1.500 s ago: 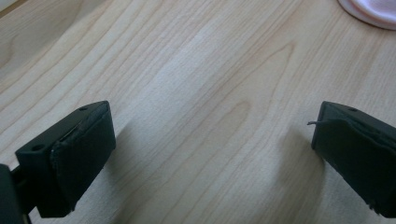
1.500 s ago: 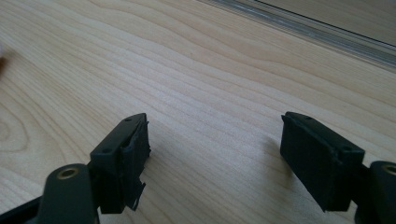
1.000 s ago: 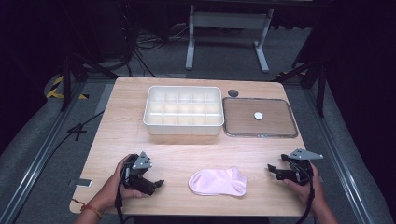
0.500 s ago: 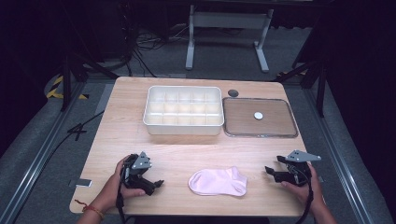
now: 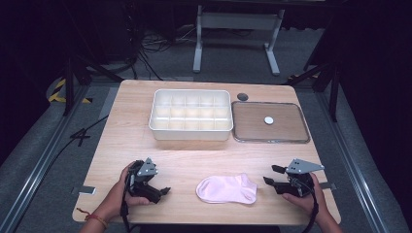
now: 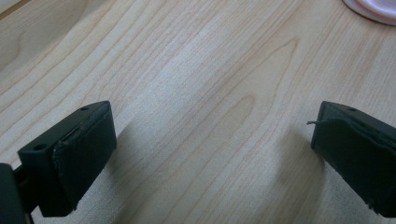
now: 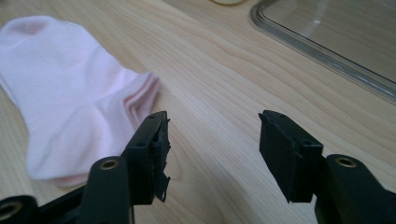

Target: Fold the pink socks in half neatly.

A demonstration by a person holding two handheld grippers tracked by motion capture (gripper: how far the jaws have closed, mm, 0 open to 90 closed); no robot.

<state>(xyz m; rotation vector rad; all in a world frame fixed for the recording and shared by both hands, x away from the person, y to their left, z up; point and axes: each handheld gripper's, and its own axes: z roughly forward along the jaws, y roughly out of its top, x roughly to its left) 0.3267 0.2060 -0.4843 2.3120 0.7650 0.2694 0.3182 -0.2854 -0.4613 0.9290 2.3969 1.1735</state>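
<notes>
As seen overhead, sock (image 5: 227,189) lies crosswise, cuff right.

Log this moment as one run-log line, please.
right gripper: jaws open, just been closing, nothing between | pink sock: flat on table, untouched | left gripper: jaws open, empty

one pink sock (image 5: 227,189), one compartment box (image 5: 190,113), one lid (image 5: 270,122), two claws (image 5: 159,191) (image 5: 272,176)

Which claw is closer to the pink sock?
The right claw. It sits just beside the cuff end of the pale pink fabric sock, while the left claw stands farther from its toe.
</notes>
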